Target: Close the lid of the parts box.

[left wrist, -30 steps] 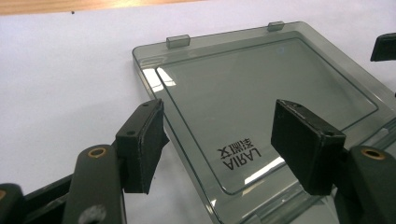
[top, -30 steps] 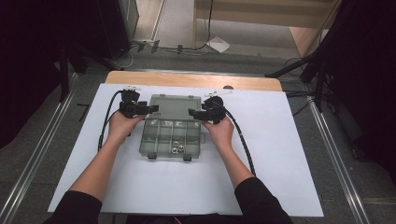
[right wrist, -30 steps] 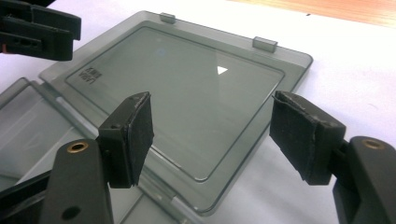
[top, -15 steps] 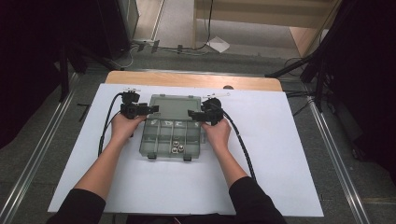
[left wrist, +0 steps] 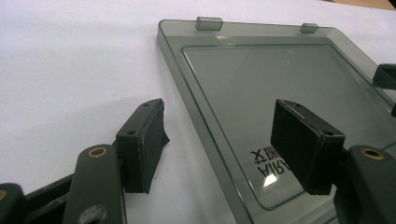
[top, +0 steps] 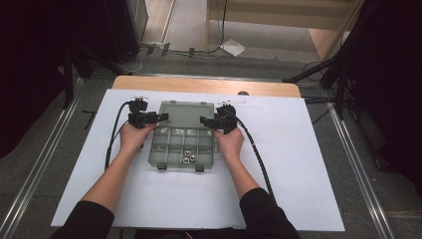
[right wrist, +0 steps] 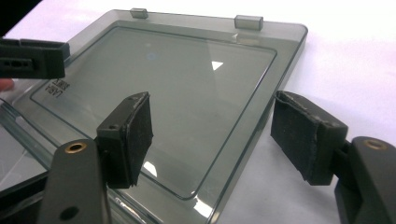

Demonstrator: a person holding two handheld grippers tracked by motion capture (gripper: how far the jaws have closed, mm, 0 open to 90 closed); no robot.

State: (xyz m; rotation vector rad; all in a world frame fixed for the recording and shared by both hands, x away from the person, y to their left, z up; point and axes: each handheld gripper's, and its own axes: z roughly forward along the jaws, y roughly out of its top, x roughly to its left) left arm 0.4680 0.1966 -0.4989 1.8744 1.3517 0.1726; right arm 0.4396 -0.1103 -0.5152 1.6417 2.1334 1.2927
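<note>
A smoky clear compartment box (top: 174, 149) lies open on the white sheet, its flat lid (top: 186, 112) folded away from me. Metal nuts (top: 187, 157) sit in a near compartment. My left gripper (top: 163, 117) is open at the lid's left edge. In the left gripper view, my left gripper (left wrist: 219, 128) straddles the edge of the lid (left wrist: 261, 84), one jaw over the sheet and one over the lid. My right gripper (top: 204, 120) is open at the lid's right edge. In the right gripper view, my right gripper (right wrist: 212, 119) straddles the lid (right wrist: 177, 79) the same way. Neither gripper's pads press on the lid.
The white sheet (top: 298, 164) covers a wooden table (top: 199, 85) whose far edge shows. A black cable (top: 256, 152) trails back from the right gripper, and another runs from the left. Two clasps (left wrist: 208, 23) stick up at the lid's far edge. Dark stands flank the table.
</note>
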